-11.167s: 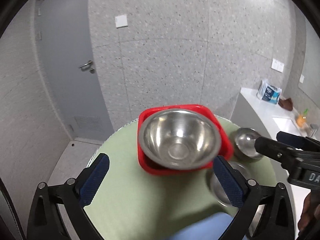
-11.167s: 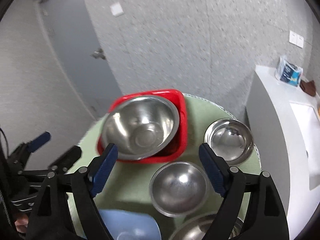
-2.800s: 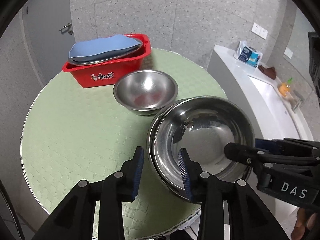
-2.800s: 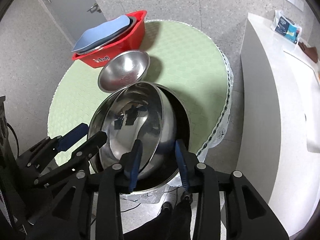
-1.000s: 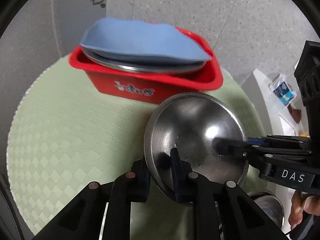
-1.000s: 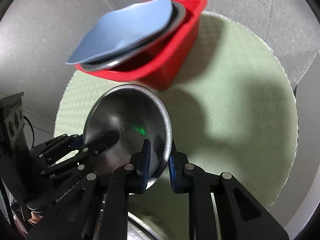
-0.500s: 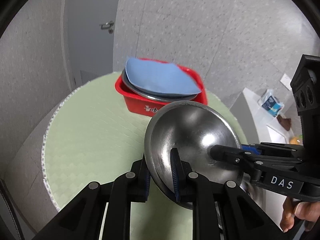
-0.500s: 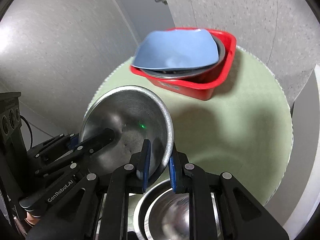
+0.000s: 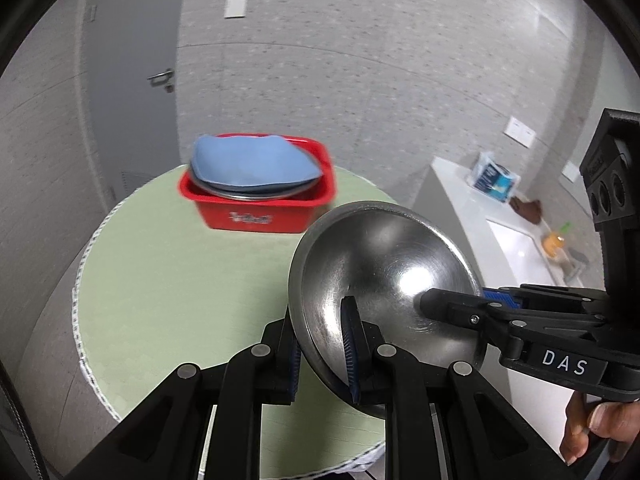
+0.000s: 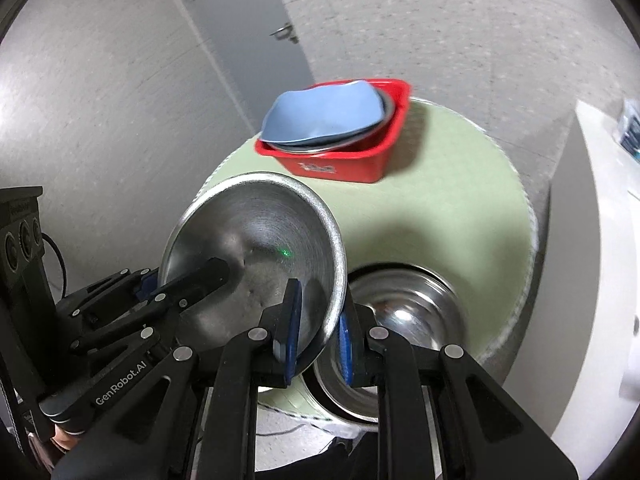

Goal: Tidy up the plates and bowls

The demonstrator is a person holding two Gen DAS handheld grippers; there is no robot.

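A small steel bowl (image 9: 384, 264) hangs tilted above the round green table (image 9: 180, 280), carried by both grippers. My left gripper (image 9: 320, 320) is shut on its near rim, one finger inside the bowl and one behind it. My right gripper (image 9: 452, 300) is shut on the opposite rim. In the right wrist view the same bowl (image 10: 256, 232) is pinched by my right gripper (image 10: 318, 312), with my left gripper (image 10: 180, 276) on its far side. A red basin (image 9: 256, 216) at the table's far side holds a steel bowl topped by a blue plate (image 9: 252, 164).
Stacked larger steel bowls (image 10: 412, 312) sit at the table's near edge, just below and right of the carried bowl. A white counter (image 9: 460, 200) with a blue packet (image 9: 494, 178) runs along the right. A grey door (image 9: 132, 80) is behind. A person's hand (image 9: 592, 428) holds the right gripper.
Both grippers, still shut on the small bowl, have risen and drawn back from the red basin, which now looks farther off. The stacked bowls have come into the right wrist view.
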